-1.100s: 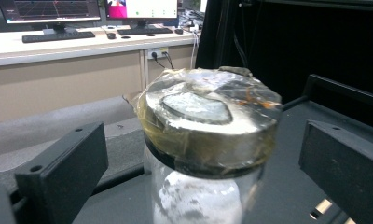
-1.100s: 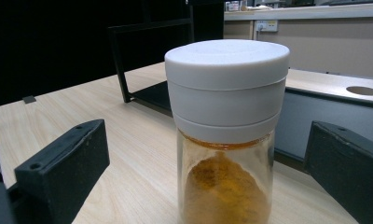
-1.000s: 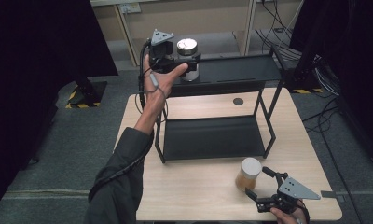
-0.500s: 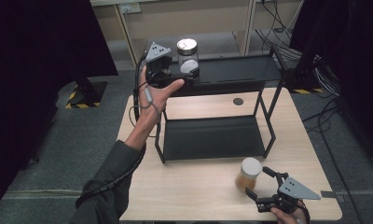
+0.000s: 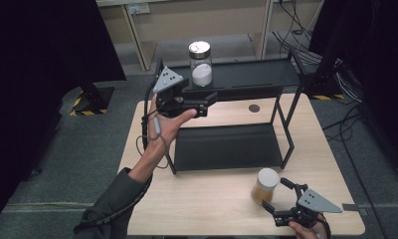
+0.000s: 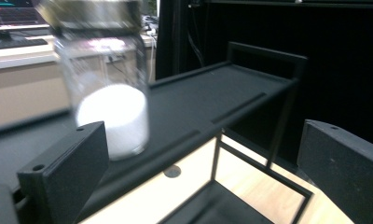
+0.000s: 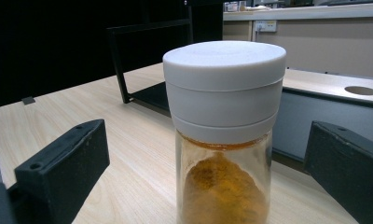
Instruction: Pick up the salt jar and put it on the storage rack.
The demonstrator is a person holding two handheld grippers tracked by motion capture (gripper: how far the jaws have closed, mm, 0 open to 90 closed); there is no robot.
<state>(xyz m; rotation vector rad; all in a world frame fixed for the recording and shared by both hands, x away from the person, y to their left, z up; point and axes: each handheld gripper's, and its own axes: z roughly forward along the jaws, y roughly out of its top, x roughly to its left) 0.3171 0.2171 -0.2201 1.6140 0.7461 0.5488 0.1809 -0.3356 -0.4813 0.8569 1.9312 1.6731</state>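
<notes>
A jar point(image 5: 201, 63) stands on the rack's top shelf point(image 5: 247, 74) just beyond the left claw point(image 5: 207, 102); another jar point(image 5: 264, 186) sits on the table point(image 5: 202, 199) just before the right claw point(image 5: 281, 201).

Black two-tier shelf rack point(image 5: 281, 74) on a light wooden table point(image 5: 207, 199).

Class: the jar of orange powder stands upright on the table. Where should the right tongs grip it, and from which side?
Grip the orange-powder jar across its glass body just below the wide white lid, coming in level from the near table edge. The right tongs already stand open, one jaw on each side; the round upright body suits this.
</notes>
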